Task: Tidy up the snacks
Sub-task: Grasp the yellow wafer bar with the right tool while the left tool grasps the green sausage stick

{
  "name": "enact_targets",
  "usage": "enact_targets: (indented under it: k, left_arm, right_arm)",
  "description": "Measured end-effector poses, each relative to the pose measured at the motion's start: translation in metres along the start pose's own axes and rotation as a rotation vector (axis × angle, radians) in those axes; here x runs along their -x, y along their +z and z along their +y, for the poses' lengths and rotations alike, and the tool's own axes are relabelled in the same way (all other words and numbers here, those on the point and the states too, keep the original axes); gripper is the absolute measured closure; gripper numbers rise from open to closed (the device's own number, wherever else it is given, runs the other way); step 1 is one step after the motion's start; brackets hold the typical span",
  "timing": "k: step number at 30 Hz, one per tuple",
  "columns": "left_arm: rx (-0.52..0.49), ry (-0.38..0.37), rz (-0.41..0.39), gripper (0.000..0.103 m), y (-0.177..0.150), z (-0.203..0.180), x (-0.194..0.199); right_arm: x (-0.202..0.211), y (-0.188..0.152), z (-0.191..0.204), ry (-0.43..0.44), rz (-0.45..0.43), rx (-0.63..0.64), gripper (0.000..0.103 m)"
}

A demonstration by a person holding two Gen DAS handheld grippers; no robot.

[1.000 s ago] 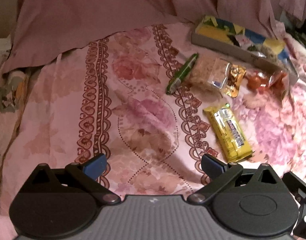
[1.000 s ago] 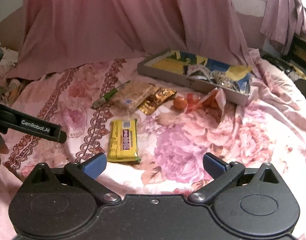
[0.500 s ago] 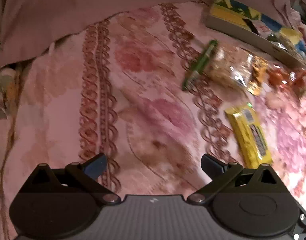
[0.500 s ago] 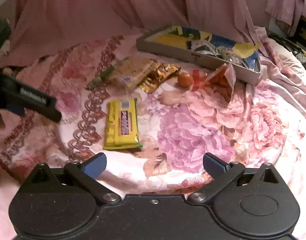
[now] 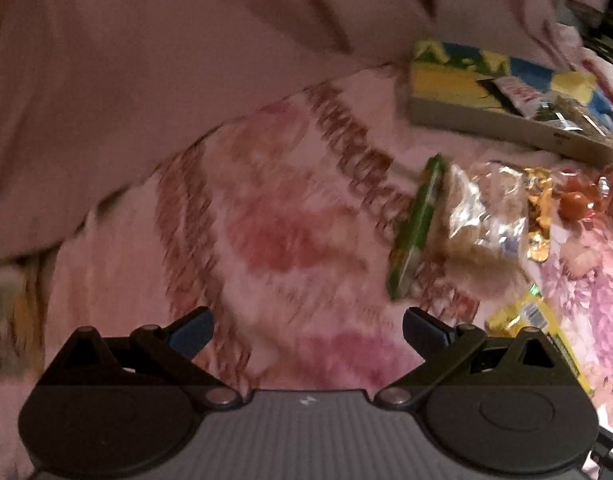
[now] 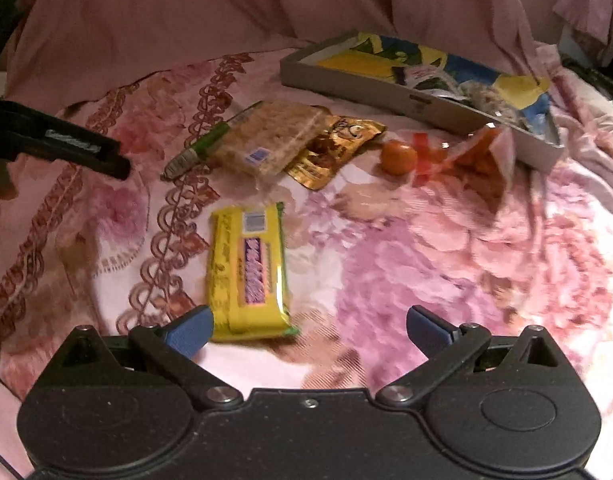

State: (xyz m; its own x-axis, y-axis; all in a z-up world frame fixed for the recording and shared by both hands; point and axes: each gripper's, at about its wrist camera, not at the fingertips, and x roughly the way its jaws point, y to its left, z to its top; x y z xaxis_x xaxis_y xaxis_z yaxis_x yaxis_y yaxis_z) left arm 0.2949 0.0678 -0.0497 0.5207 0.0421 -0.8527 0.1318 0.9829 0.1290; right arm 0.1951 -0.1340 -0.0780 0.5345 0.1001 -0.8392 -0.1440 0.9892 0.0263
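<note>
**Snacks: a few boxed, most still loose on the bed**

Grey tray point(image 6: 418, 98) sits at the far side of the floral bedspread point(image 6: 446, 264), already holding a few wrappers at its right end; left half looks bare. Still outside it, lying near its front wall: clear pkt of crackers point(image 6: 274, 136), touching it a green stick pack point(image 6: 204, 146) on the left and a gold foil pkt point(image 6: 338, 152) on the right; then a small orange round thing point(image 6: 398, 156) and an orange bag point(image 6: 482, 160) just beside the tray. Yellow choc bar point(image 6: 248, 268) lies apart, nearest the right gripper point(image 6: 308, 330), partly between its fingers. So approx early stage, most items left to move.

Right gripper: jaws spread wide, nothing held. Left gripper point(image 5: 306, 326): likewise spread, empty, over bare cloth w/ green stick pack point(image 5: 416, 232) ahead-right.

Vs 0.5 s ago: right gripper closer to yellow bar, which now reaches its left finger. Left view swung up and nearer the green pack; heavy blur. No snack shifted.
</note>
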Motion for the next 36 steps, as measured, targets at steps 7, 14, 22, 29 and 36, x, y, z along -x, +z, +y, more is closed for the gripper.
enact_targets:
  k: [7, 14, 22, 29, 36]
  left_arm:
    - [-0.045, -0.111, -0.044, 0.001, 0.011, -0.013, -0.024]
    - [-0.066, -0.197, -0.111, 0.013, 0.014, -0.012, -0.043]
    - [-0.177, -0.245, -0.129, 0.039, 0.010, -0.021, -0.053]
    - [-0.270, -0.243, -0.120, 0.076, 0.006, -0.036, -0.047]
    - [-0.187, -0.283, -0.033, 0.085, 0.006, -0.035, -0.041]
  right_arm:
    - [-0.019, 0.004, 0.007, 0.061, 0.022, -0.008, 0.003]
    - [-0.027, 0.001, 0.020, 0.075, 0.026, 0.032, 0.013]
    - [-0.027, -0.001, 0.024, 0.071, -0.005, 0.052, 0.029]
    - [-0.024, -0.004, 0.026, 0.085, -0.028, 0.069, 0.049]
    - [-0.021, -0.004, 0.019, 0.068, -0.048, 0.039, 0.052]
